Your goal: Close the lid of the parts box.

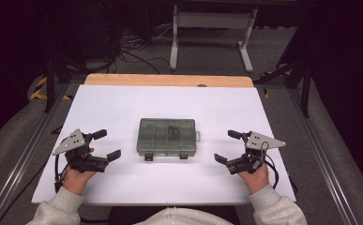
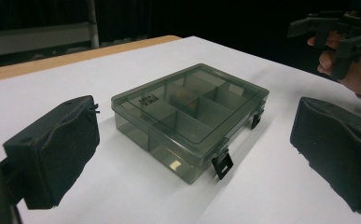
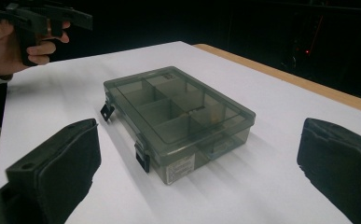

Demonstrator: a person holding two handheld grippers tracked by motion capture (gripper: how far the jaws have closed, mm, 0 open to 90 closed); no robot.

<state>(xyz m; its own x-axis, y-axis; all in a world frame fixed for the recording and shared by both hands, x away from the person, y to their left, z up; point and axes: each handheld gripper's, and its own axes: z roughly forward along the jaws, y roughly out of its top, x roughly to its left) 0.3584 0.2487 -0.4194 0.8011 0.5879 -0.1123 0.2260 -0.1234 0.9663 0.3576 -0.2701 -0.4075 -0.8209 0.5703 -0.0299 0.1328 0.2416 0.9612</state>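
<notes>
A smoky clear plastic compartment box [image 1: 167,137] lies shut in the middle of the white sheet, with two black latches on its near edge. Small dark items sit in one inner compartment. My left gripper [image 1: 107,144] hovers open to the left of the box, jaws wide apart and empty. My right gripper [image 1: 227,146] hovers open to its right, also empty. In the left gripper view the box [image 2: 192,116] lies ahead between the spread jaws, with the other gripper [image 2: 336,32] at the far right. In the right gripper view the box [image 3: 178,119] lies ahead and the other gripper [image 3: 33,21] is at top left.
The white sheet [image 1: 123,103] covers a wooden table whose bare far edge [image 1: 170,80] shows. Beyond it are a white frame's legs [image 1: 209,28] and cables on the floor. Metal rails run along both sides of the table.
</notes>
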